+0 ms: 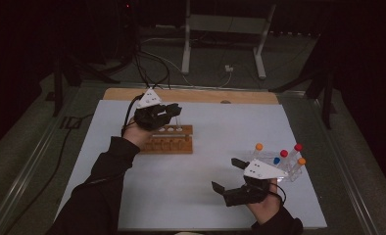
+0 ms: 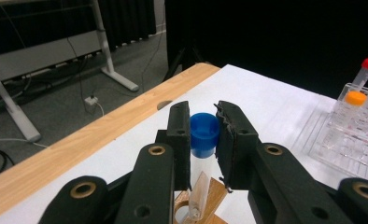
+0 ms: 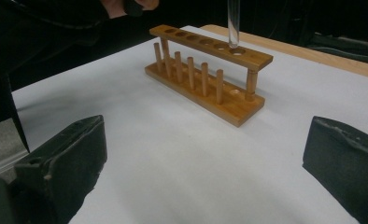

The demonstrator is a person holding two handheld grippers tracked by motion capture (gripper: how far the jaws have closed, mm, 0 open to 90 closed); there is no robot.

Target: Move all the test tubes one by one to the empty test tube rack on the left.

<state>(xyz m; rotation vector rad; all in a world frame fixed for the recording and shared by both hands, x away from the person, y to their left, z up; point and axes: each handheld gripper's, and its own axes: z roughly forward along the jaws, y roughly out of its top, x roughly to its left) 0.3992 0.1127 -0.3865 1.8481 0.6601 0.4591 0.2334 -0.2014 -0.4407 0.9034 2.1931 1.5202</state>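
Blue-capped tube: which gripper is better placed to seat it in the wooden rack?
Left. The left gripper grips the blue-capped tube with its tip at an end hole of the wooden rack; the right gripper is open, well away.

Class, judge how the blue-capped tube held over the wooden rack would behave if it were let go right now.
The blue-capped tube looks thin, clear and probably light. Its tip hangs at an end hole of the wooden rack, so it may drop in or tip sideways. Round-bodied, it would likely roll on the table.

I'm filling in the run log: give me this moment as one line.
left gripper: shut on blue-capped tube | tube tip over end hole of wooden rack | right gripper: open, holding nothing | clear rack: capped tubes
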